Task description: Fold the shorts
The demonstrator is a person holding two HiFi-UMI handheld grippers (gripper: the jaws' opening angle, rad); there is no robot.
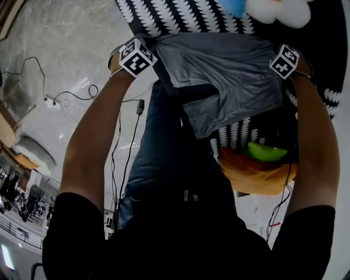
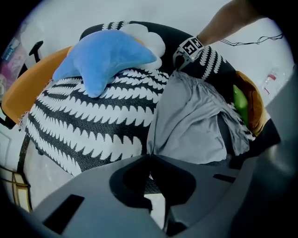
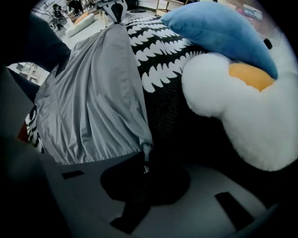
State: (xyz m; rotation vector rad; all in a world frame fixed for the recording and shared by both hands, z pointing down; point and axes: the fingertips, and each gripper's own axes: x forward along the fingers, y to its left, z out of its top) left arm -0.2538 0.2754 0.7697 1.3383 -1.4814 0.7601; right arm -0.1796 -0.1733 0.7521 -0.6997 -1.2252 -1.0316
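Grey shorts (image 1: 224, 76) lie spread on a black-and-white patterned cushion (image 1: 158, 16), one leg hanging over its near edge. My left gripper (image 1: 139, 59) holds the shorts' left corner and my right gripper (image 1: 283, 63) holds the right corner. In the left gripper view the left gripper (image 2: 149, 156) has its jaws meeting on a corner of the shorts (image 2: 195, 121). In the right gripper view the right gripper (image 3: 145, 160) pinches the gathered edge of the shorts (image 3: 93, 102). The cloth stretches between the two grippers.
A blue star plush (image 2: 104, 58) and a white flower plush (image 3: 242, 93) with a yellow centre lie on the far side of the cushion. An orange cushion (image 1: 257, 172) with a green item sits at the near right. Cables (image 1: 127, 142) run across the floor beside the person's legs.
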